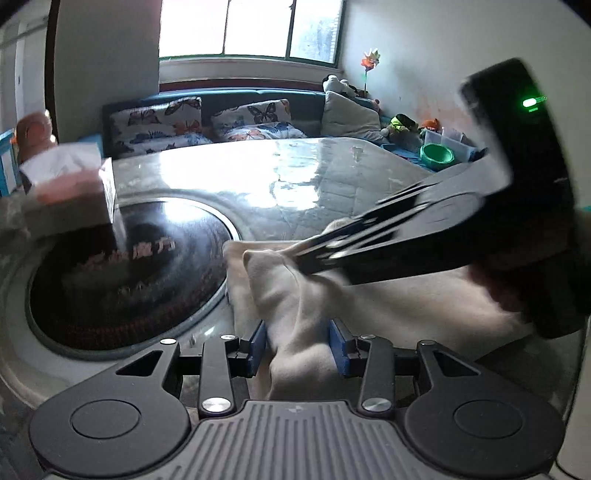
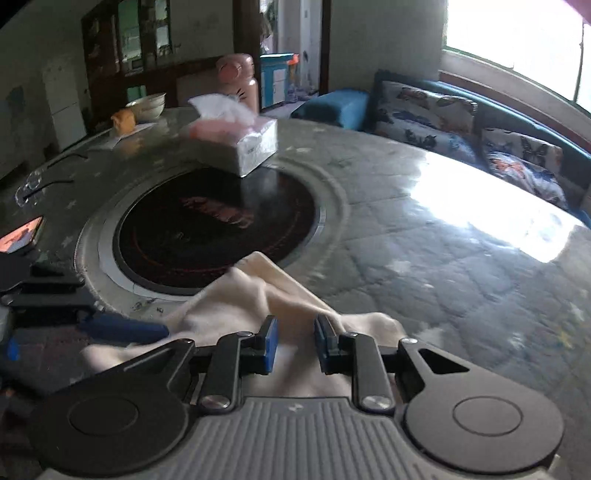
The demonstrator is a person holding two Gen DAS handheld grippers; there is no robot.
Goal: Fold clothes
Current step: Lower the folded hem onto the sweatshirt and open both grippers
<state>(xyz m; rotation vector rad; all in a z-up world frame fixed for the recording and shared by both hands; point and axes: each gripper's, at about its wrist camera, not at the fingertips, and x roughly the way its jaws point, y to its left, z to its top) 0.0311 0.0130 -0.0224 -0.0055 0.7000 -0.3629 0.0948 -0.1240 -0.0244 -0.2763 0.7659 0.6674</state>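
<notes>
The left wrist view sits low over the table (image 1: 332, 184), close to the cream cloth (image 1: 291, 291), facing the window (image 1: 251, 27) at 12 o'clock, with the right gripper (image 1: 314, 258) crossing in from 3 o'clock. The right wrist view is equally low and close, turned toward the tissue box (image 2: 236, 144) at 11 o'clock and the cabinet (image 2: 129, 48) behind it. Both share the cloth, the dark round inset (image 1: 125, 273), the tissue box and the butterfly cushions (image 1: 159, 122)

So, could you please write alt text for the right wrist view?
The right tongs, blue-padded, have cream cloth lying between the pads over a round grey table. Behind sit a dark inset hob and a tissue box; the left tongs enter at left.
</notes>
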